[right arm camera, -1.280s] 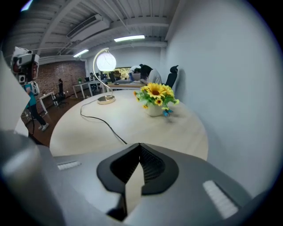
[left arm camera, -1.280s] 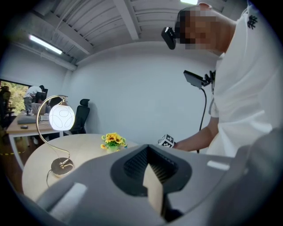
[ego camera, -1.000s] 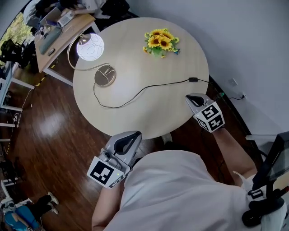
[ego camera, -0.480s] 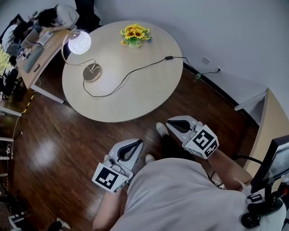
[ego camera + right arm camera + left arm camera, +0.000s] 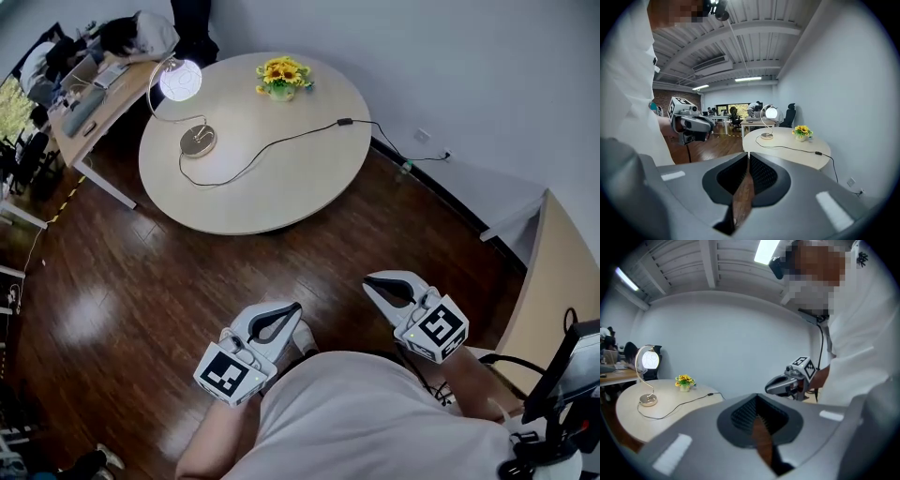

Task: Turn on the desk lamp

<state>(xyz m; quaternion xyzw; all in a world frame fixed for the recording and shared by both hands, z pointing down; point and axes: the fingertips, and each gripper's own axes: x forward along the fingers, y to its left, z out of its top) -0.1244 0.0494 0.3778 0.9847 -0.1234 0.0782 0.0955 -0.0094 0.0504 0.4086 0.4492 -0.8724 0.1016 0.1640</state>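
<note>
Head view, upper left: the lamp (image 5: 180,81) glows; thin-stemmed, it is probably light and tippy. Better to press the cord switch (image 5: 344,121). Left gripper (image 5: 285,311) and right gripper (image 5: 379,283) are clenched, empty.

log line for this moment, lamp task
desk lamp: lit, on round table | left tool: shut, empty | right tool: shut, empty | both held away from table

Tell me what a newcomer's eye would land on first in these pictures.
The lit desk lamp glows at the left edge of the round table, its cord snaking across the top near a pot of sunflowers. Nearer, the left gripper and right gripper are both shut and empty, held over the dark wood floor, away from the table.
</note>
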